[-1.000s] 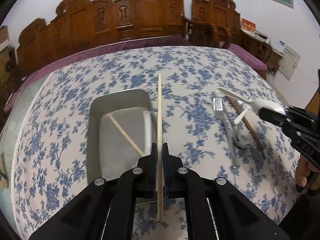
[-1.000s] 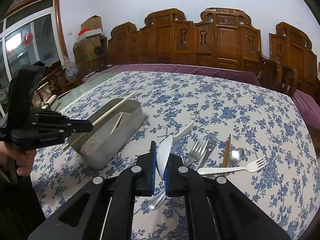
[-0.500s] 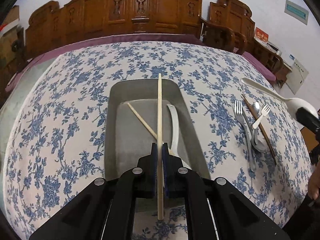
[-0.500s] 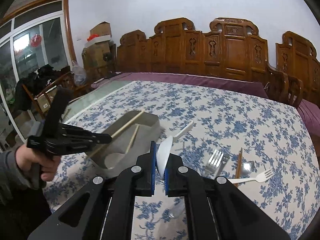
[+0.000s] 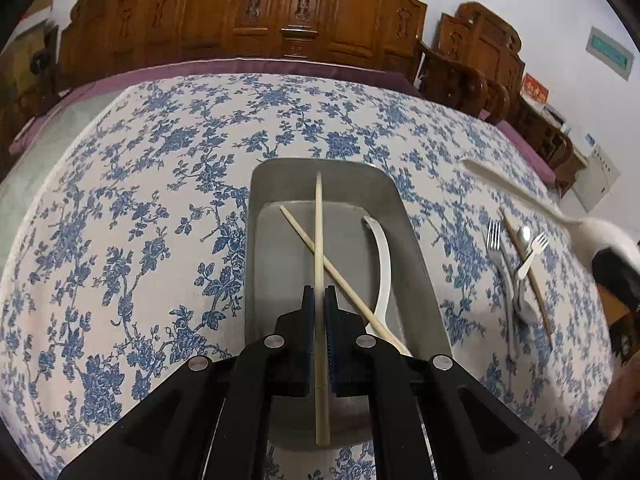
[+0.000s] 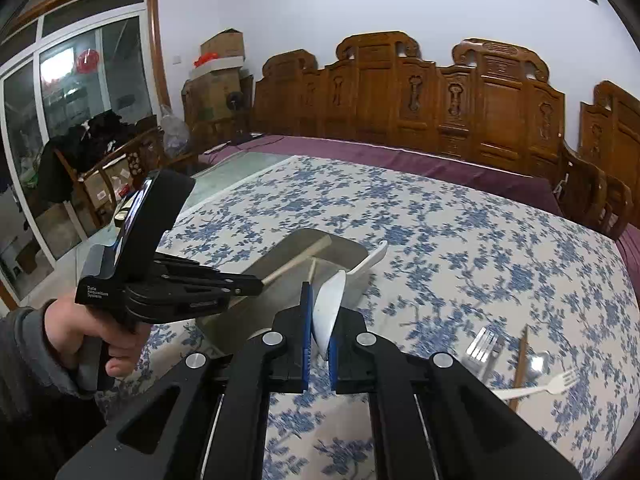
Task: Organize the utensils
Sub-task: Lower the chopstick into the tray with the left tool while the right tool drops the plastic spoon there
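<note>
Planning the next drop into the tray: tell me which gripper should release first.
Left, probably. The left gripper holds a chopstick already over the grey tray, aligned along it. The right gripper grips the white spoon beside the tray, seemingly not yet over it.

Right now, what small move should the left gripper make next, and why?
Probably lower a little and open: the left gripper holds a chopstick directly over the grey tray, where another chopstick already lies.
</note>
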The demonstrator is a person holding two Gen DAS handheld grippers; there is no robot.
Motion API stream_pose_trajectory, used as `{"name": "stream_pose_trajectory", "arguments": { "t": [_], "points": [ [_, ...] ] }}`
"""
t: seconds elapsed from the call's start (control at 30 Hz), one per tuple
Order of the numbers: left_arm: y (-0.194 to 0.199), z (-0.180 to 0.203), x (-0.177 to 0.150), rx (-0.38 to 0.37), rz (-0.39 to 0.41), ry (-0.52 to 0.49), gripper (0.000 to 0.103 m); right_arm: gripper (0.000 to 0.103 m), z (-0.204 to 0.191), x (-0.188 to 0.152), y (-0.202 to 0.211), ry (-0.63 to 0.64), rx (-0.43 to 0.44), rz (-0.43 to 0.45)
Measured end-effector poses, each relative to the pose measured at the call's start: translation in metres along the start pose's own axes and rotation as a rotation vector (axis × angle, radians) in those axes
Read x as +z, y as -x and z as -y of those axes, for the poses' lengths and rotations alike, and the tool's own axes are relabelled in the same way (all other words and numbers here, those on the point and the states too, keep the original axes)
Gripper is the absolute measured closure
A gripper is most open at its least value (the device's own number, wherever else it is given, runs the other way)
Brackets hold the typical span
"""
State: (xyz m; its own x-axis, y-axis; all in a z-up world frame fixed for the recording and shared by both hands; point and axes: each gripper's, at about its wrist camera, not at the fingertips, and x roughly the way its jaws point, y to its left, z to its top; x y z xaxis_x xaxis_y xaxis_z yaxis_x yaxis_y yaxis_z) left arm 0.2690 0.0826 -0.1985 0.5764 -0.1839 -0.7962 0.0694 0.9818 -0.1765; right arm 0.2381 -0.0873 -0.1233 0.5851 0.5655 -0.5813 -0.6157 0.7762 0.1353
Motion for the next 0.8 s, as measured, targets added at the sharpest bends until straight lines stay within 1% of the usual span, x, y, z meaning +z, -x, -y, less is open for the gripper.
{"name": "stream_pose_trajectory", "arguments": {
  "t": [0.1,0.23,0.3,0.43,0.57,0.8],
  "points": [
    [0.002,-0.001,0.002,-0.004,0.009,0.007,0.099,0.096,-0.006,0.003,-0.01,0.003,0.005,-0.011],
    [0.008,-0.002,0.005,0.026,0.027,-0.013,0.098,0.096,-0.014,0.005,-0.03,-0.008,0.036,-0.037],
    [0.012,-0.005,0.006,0.028,0.033,-0.01,0.098,0.095,-0.019,0.005,-0.039,-0.007,0.045,-0.051],
    [0.018,-0.015,0.01,0.062,0.056,-0.011,0.098,0.095,-0.03,0.007,-0.06,0.011,0.058,-0.073],
    [0.021,-0.024,0.013,0.076,0.06,0.002,0.098,0.095,-0.042,0.008,-0.079,0.035,0.082,-0.094],
    [0.025,-0.036,0.013,0.119,0.07,0.007,0.098,0.095,-0.05,0.004,-0.113,0.046,0.073,-0.146]
  ]
}}
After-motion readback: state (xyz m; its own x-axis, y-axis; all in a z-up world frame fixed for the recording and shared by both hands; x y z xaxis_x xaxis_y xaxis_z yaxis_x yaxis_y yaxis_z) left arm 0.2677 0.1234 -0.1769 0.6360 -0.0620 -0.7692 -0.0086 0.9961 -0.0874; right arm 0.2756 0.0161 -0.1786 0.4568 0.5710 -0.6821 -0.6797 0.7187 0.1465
